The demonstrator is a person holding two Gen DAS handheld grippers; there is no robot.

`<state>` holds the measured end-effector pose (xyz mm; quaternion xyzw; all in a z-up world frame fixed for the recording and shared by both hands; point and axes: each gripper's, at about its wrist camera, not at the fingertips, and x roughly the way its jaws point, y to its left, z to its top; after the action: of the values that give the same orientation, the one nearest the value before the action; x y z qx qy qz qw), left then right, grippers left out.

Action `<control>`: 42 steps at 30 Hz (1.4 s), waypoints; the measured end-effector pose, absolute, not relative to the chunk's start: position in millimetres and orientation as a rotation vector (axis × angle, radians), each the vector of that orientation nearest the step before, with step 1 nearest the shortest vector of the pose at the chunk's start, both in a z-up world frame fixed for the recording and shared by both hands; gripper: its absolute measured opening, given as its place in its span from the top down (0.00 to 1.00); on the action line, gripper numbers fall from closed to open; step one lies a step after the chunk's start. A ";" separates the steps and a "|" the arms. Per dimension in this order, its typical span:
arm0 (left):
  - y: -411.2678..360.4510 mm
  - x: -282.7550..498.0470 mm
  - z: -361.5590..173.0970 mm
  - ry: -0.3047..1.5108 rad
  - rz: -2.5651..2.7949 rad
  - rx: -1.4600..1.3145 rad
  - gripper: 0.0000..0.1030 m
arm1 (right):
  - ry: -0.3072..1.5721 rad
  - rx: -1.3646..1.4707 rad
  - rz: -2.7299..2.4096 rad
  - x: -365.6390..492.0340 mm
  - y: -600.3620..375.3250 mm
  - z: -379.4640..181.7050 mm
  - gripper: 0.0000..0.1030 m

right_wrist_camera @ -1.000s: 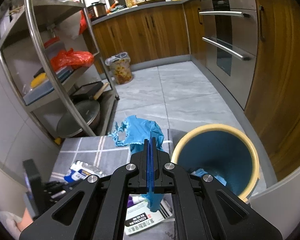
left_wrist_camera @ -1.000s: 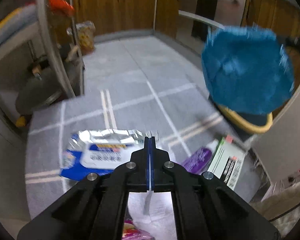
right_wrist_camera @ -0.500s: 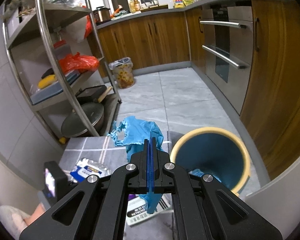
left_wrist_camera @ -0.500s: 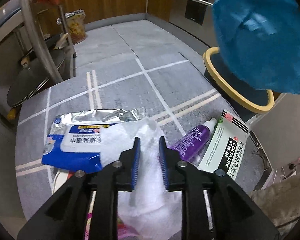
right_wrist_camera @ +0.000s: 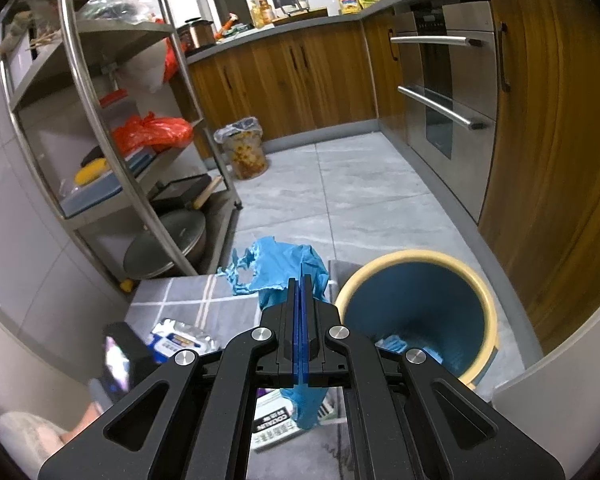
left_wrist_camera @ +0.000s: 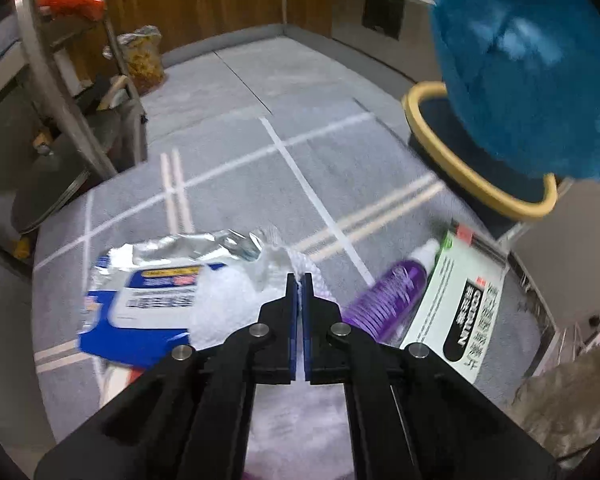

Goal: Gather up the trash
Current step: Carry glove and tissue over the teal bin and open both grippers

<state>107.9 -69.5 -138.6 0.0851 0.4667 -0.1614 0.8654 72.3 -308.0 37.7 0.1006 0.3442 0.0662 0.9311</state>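
On the grey rug [left_wrist_camera: 240,184], my left gripper [left_wrist_camera: 300,280] is shut on a fold of white tissue [left_wrist_camera: 228,300]. The tissue lies over a blue-and-silver wipes pack [left_wrist_camera: 148,300]. A purple bottle [left_wrist_camera: 388,292] and a white medicine box [left_wrist_camera: 460,304] lie just right of the fingers. My right gripper [right_wrist_camera: 300,284] is shut on a torn blue plastic bag [right_wrist_camera: 284,264], held in the air left of the yellow-rimmed blue bin [right_wrist_camera: 412,258]. In the left wrist view the blue bag [left_wrist_camera: 520,60] hangs over the bin [left_wrist_camera: 440,148].
A steel rack [right_wrist_camera: 100,120] with pots and a red bag stands to the left of the rug. A small lined bin [right_wrist_camera: 244,152] sits by the wooden cabinets, with the oven [right_wrist_camera: 440,100] to the right. A hand [right_wrist_camera: 80,428] holds the left gripper [right_wrist_camera: 120,356].
The left gripper dropped toward the rug, opened over the white tissue, then shut on it. The right gripper kept its hold on the blue bag and drifted slightly upward.
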 end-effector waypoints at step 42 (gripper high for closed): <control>-270.9 132.8 -15.9 0.497 -0.622 0.243 0.98 | 0.806 0.276 -0.179 90.3 -454.9 -21.0 0.98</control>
<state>132.8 -270.9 -15.9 0.1181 0.2416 -0.3021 0.9145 90.3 -454.9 -21.0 0.1339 0.3903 -0.0868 0.9067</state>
